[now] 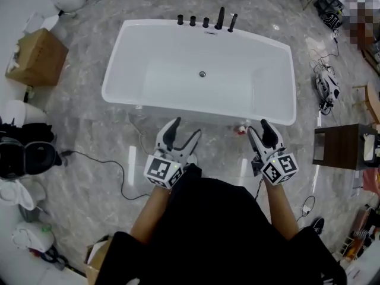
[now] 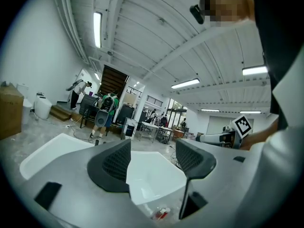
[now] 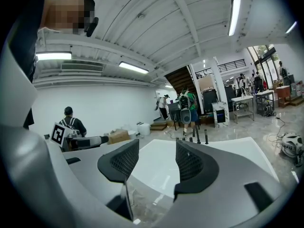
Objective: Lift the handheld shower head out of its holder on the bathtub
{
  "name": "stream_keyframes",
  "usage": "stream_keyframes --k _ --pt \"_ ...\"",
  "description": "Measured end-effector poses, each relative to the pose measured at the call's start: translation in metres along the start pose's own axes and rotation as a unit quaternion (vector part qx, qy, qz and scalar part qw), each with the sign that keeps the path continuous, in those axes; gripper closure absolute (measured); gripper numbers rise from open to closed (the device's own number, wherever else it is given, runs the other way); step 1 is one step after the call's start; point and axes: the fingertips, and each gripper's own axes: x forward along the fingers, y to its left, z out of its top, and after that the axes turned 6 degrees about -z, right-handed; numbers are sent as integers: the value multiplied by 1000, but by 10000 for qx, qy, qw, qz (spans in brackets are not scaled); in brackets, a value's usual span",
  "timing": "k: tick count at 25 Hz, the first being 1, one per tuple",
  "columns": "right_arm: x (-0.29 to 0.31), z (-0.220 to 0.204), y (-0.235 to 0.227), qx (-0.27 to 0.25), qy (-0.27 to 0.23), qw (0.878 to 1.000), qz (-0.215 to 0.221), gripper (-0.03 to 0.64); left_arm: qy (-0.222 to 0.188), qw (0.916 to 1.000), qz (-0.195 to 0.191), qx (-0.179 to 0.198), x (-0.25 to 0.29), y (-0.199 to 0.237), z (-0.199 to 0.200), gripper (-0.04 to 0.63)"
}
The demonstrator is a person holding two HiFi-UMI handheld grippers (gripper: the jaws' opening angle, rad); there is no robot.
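Left gripper [image 1: 187,127], right gripper [image 1: 257,129] gaping; slim black shower head [image 1: 232,22] upright, bathtub [image 1: 114,76] rim.

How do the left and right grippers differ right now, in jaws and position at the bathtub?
The left gripper shows its jaws splayed in a wide V in the head view; the right gripper shows a narrower gap. The left gripper is before the middle of the near rim of the bathtub, the right gripper nearer its right corner. Both are open, empty, and far from the black fittings on the far rim.
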Motion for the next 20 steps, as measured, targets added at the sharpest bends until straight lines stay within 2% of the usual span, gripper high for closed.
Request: stream_keyframes --k 6,9,11,17,20 --pt "17 0 9 -11 74 9998 -180 402 112 9994 -304 70 6 18 2 321" --pt "18 -3 14 -39 152 9997 -192 402 4 9992 -389 78 7 18 16 321" --pt "18 -6 10 -66 228 9995 -212 402 -142 9990 -417 -62 10 15 26 321" --pt "28 -6 -3 35 185 9996 -208 400 -227 9986 -256 -409 16 22 22 321" --pt "42 -1 -10 68 82 9999 -130 400 -124 9991 -163 -376 22 29 16 321"
